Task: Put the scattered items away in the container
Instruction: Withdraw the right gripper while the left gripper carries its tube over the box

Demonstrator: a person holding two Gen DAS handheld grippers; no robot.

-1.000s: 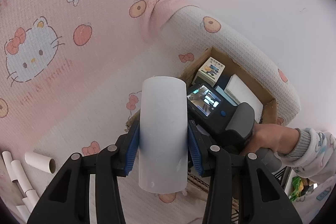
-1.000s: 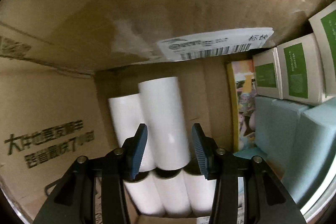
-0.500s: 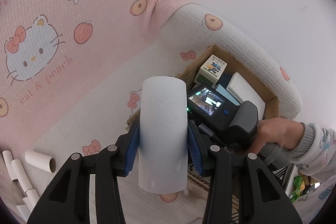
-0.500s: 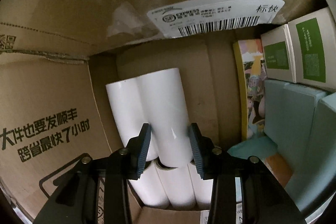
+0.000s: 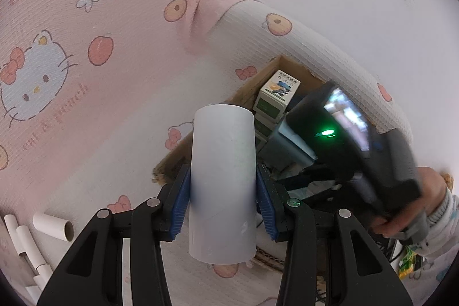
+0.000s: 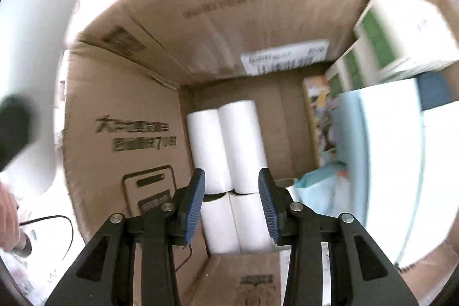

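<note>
While its blue pads press on both sides of a white roll [image 5: 223,188], the left gripper [image 5: 223,202] holds that roll upright above a pink-and-white cartoon-print bedcover [image 5: 86,62]. The roll stands taller than the pads and hides part of the cardboard box [image 5: 258,85] behind it, which sits on the bedcover against a padded white edge. Just right of the roll, a hand [image 5: 424,200] in a pale sleeve grips the black body of the other tool. At the lower left of that view, an empty cardboard tube [image 5: 51,225] and several thin white tubes [image 5: 23,243] lie loose on the cover.

The right gripper [image 6: 231,202] points down into the box [image 6: 120,111] with its jaws parted and nothing between the pads. Below them, white rolls [image 6: 226,145] lie packed side by side on the box floor, in two rows end to end. To their right stand a colourful flat packet, green-and-white cartons [image 6: 370,39] and pale blue packs [image 6: 352,139]. A shipping label [image 6: 284,56] sticks to the far wall.
</note>
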